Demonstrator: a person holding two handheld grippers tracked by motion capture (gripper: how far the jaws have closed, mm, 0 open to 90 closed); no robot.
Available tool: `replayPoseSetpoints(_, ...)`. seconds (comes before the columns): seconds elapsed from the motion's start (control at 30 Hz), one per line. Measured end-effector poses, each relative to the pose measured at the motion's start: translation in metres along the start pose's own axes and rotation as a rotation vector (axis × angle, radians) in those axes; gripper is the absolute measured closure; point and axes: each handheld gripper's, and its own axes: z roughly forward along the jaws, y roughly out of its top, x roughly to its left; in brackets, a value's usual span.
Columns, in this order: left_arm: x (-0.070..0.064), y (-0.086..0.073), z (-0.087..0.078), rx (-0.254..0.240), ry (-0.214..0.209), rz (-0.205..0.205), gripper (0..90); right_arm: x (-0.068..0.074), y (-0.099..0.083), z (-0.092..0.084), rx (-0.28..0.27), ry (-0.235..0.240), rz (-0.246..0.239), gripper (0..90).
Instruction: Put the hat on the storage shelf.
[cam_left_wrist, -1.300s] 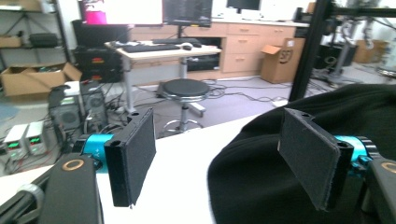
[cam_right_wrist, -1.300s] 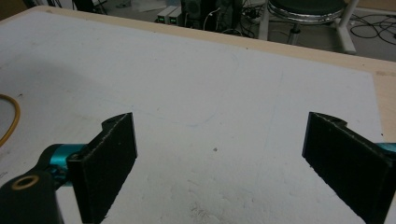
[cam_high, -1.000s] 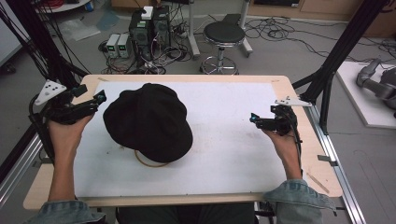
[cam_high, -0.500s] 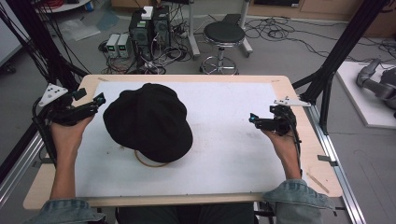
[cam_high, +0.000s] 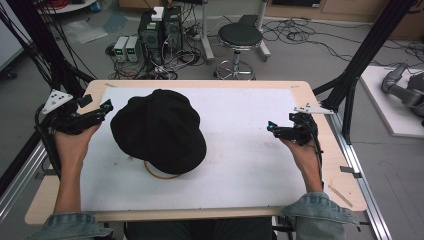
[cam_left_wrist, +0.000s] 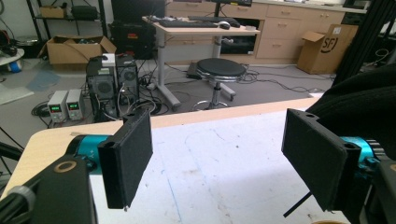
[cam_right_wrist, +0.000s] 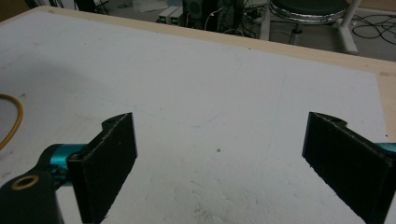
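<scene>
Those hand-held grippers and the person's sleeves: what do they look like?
Each gripper, left and right, is black with two flat, rectangular black pads on teal mounts. A grey three-cornered plate tops each, and a black cable trails off. The person wears blue denim sleeves.

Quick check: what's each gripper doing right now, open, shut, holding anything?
Left gripper: open, empty, beside the black hat.
Right gripper: open, empty, over the white mat.

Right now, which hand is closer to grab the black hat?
The left. The left gripper hovers open right beside the black hat, while the right gripper sits far across the white mat.
</scene>
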Motion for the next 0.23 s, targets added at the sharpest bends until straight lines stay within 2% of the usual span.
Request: replayPoseSetpoints(0.23, 0.0001, -0.0006, 0.0011, 0.008, 0.009, 0.005, 24.9, -0.0009, 0.0001, -0.0004, -0.005, 0.000, -0.005, 9.8)
